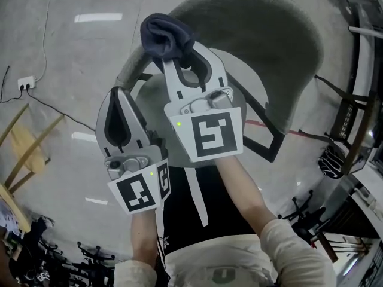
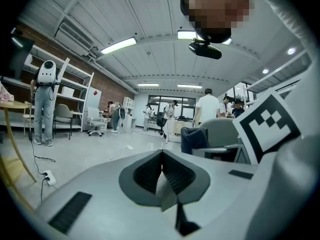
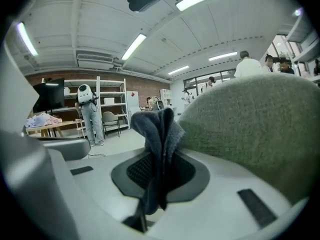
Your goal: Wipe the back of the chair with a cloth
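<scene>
The grey-green chair back curves across the top of the head view and fills the right side of the right gripper view as chair back. A dark blue cloth bunches out of my right gripper, which is shut on it just left of the chair back's edge. In its own view the cloth stands up between the pads, beside the fabric. My left gripper sits lower left, shut with nothing in it, near the chair's grey armrest. From the left gripper view the cloth and chair back show to the right.
The chair's black frame and arm stand at the right, with metal racks beyond. A wooden stand and a power strip with cable lie on the floor at the left. Several people stand far off in the room.
</scene>
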A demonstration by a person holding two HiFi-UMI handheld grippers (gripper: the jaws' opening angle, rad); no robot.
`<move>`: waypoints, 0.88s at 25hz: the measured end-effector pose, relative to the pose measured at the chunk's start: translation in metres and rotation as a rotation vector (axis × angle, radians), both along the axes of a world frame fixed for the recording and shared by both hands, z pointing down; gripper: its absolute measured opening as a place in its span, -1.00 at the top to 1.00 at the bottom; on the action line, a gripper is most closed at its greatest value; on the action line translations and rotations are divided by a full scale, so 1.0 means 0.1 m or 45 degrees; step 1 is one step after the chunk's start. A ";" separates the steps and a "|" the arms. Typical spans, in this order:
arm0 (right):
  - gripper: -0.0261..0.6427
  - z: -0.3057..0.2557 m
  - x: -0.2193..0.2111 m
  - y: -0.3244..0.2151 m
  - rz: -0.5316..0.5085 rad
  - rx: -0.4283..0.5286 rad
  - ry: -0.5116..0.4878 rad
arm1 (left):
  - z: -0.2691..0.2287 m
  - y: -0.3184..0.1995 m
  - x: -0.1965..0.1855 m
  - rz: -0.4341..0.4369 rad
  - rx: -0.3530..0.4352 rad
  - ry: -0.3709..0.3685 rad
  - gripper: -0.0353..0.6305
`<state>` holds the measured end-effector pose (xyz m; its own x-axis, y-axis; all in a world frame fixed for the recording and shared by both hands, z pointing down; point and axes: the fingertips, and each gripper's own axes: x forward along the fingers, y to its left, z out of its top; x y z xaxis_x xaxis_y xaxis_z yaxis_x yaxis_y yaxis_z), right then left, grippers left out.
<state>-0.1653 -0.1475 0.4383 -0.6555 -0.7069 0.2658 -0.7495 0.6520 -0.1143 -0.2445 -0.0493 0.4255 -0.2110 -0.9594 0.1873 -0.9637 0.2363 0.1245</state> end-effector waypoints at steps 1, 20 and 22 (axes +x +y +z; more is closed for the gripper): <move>0.75 0.00 0.02 -0.02 0.006 0.007 0.001 | 0.00 0.00 0.00 0.003 -0.001 -0.002 0.85; 0.75 0.13 1.30 -0.44 0.510 -0.003 0.090 | -0.01 -0.39 0.60 0.244 0.002 -0.001 0.85; 0.75 0.13 1.47 -0.44 0.577 -0.010 0.087 | 0.00 -0.44 0.71 0.284 0.002 -0.004 0.85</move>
